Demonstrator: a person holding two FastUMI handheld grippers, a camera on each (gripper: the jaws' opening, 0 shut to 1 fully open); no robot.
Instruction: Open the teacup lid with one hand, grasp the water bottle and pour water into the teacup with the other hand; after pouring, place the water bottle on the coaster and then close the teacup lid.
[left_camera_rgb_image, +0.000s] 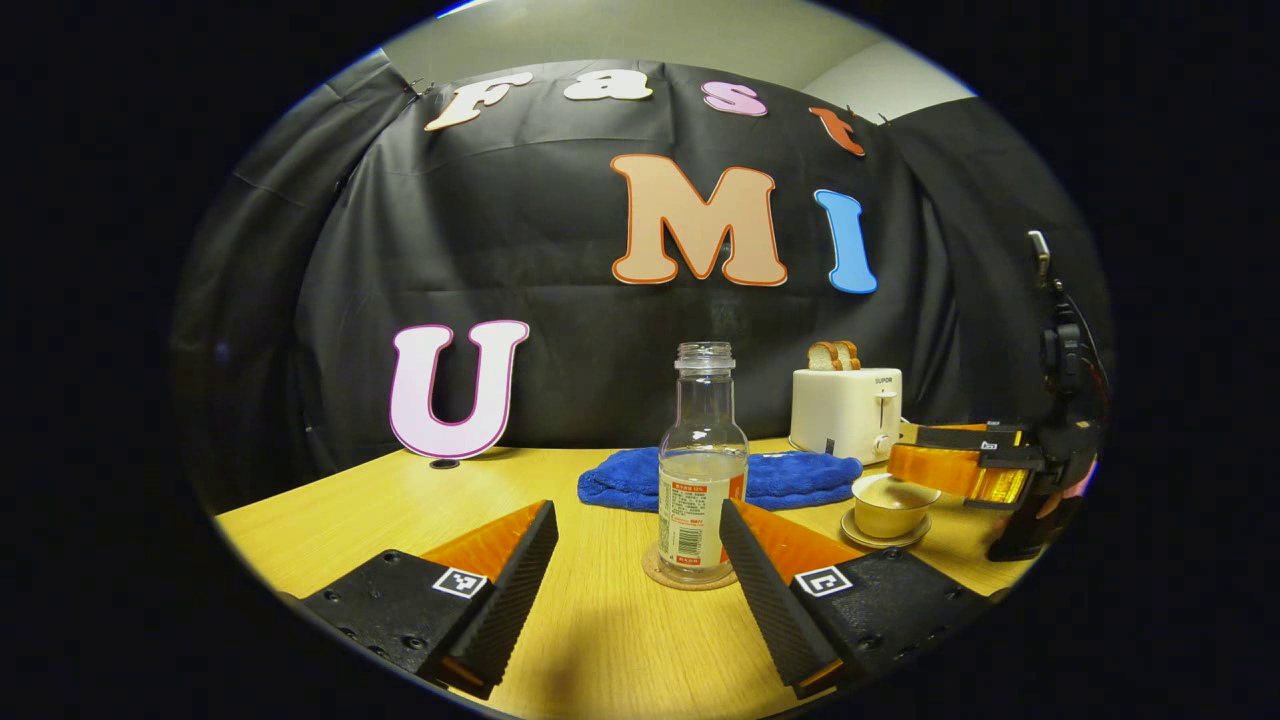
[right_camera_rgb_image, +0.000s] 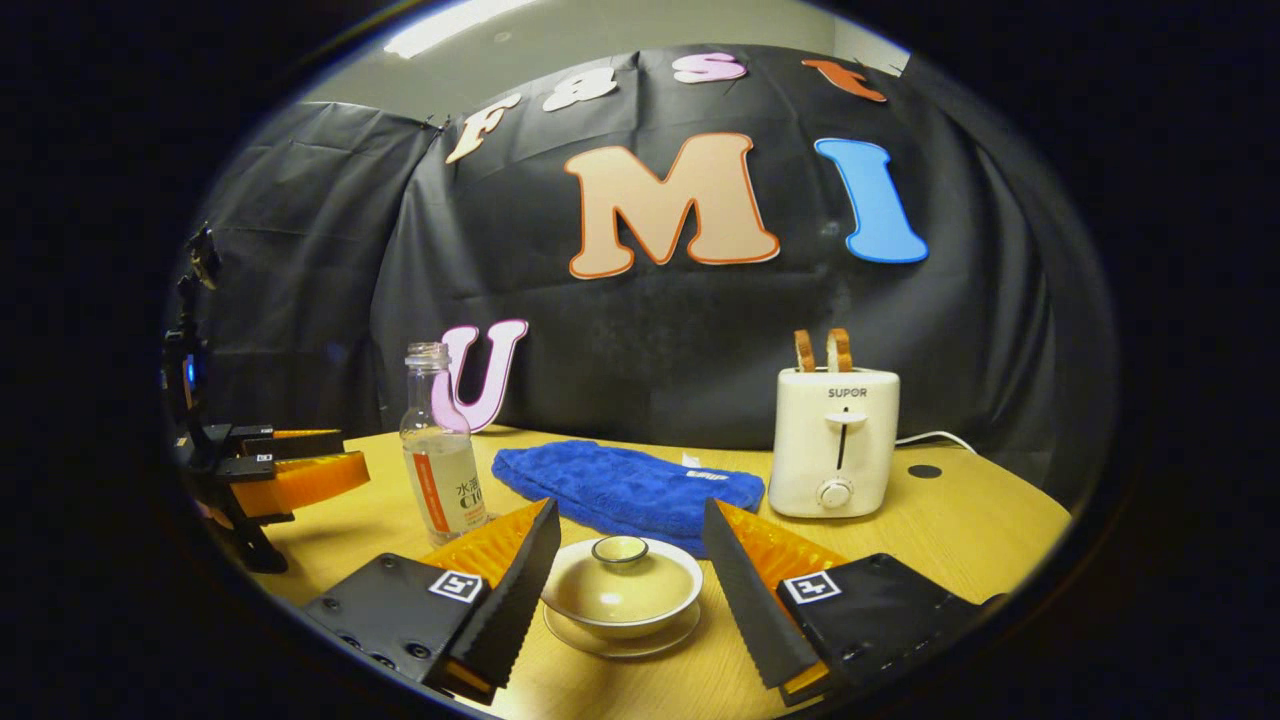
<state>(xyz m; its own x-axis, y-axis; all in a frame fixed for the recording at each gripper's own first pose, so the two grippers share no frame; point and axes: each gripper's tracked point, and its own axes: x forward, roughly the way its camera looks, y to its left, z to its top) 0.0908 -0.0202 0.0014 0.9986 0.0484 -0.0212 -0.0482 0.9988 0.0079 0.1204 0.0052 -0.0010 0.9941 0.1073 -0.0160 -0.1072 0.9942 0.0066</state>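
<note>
A clear, uncapped water bottle (left_camera_rgb_image: 702, 470) with a little water stands upright on a round cork coaster (left_camera_rgb_image: 688, 577). My left gripper (left_camera_rgb_image: 638, 560) is open just in front of it, one finger on each side, not touching. The cream teacup (right_camera_rgb_image: 620, 592) sits on its saucer (right_camera_rgb_image: 620, 634) with its lid (right_camera_rgb_image: 620, 550) on. My right gripper (right_camera_rgb_image: 628, 570) is open around the cup, apart from it. The bottle (right_camera_rgb_image: 440, 450) also stands at the left of the right gripper view, and the teacup (left_camera_rgb_image: 890, 503) at the right of the left gripper view.
A folded blue towel (left_camera_rgb_image: 720, 478) lies behind the bottle and cup. A white toaster (right_camera_rgb_image: 836, 440) with two bread slices stands at the back right, its cord trailing off. The wooden table (left_camera_rgb_image: 600, 640) has bare room in front of the grippers.
</note>
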